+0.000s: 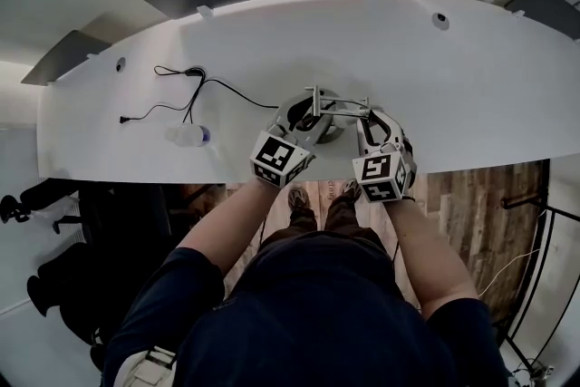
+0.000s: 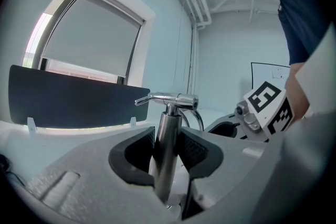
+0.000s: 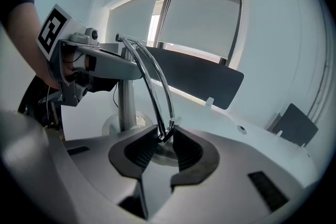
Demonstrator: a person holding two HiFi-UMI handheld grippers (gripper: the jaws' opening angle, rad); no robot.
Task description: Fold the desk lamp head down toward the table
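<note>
I am in the folding step of the desk lamp (image 1: 322, 109), which stands at the near edge of the white counter (image 1: 453, 86) right in front of me. My left gripper (image 2: 167, 152) has its jaws clamped on the upright chrome post (image 2: 168, 134), one dark pad against each side, just below the hinge fitting (image 2: 170, 98) at the top. That hold braces the lamp so that its round base (image 3: 123, 123) sits flat.

My right gripper (image 3: 165, 139) pinches the tip of the two thin curved rods (image 3: 155, 86) that arch over from the hinge and make up the head end. The pads are closed narrowly on that tip. It already hangs low, beside the base and close above the counter, so I judge the fold nearly complete.

The next move calls for a short, gentle press down with the right while the left resists any tipping. The rods are slim and springy, so I must not twist them. Then I should free the right jaws first and the left last.
</note>
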